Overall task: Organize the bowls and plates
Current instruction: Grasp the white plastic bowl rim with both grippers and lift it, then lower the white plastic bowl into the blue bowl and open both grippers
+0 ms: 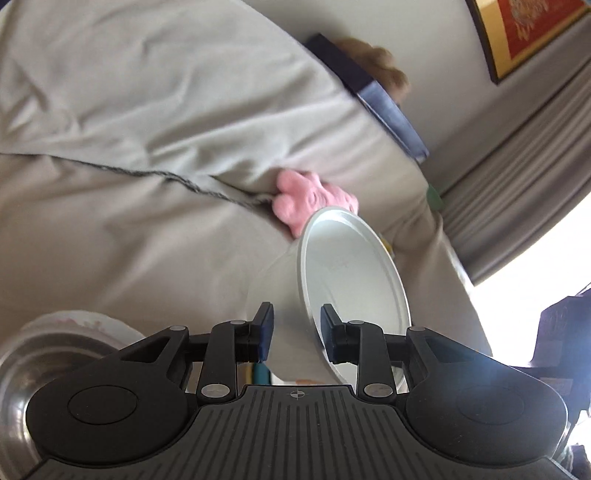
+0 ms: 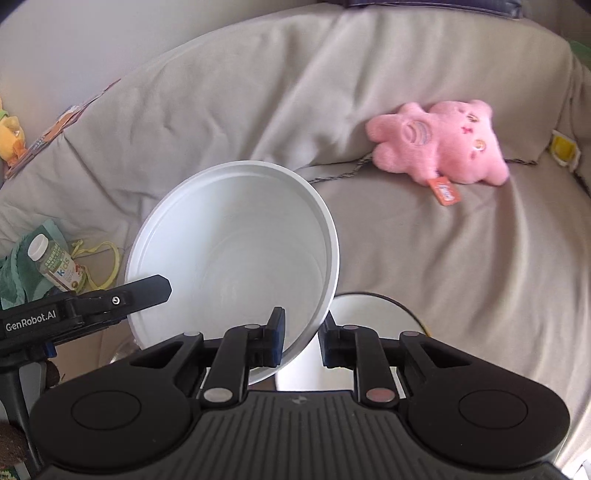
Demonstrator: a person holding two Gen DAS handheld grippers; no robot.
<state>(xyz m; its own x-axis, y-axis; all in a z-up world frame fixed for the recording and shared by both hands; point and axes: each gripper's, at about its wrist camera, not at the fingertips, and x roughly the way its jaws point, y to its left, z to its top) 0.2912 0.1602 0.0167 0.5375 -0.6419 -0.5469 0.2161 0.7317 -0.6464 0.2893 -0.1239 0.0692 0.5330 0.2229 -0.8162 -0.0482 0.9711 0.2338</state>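
A white plate is tilted up on edge in front of a grey sofa. My right gripper has its jaws around the plate's lower rim, with a small gap showing. The plate also shows in the left wrist view, edge-on, with its rim between the fingers of my left gripper, whose jaws stand apart. The left gripper's finger reaches the plate's left rim in the right wrist view. A steel bowl with a white patterned dish behind it sits at lower left. Another white dish lies below the plate.
A pink plush toy lies on the sofa. A small drink bottle and green cloth lie at the left. A yellow toy sits far left. A dark blue cushion and a framed picture are behind.
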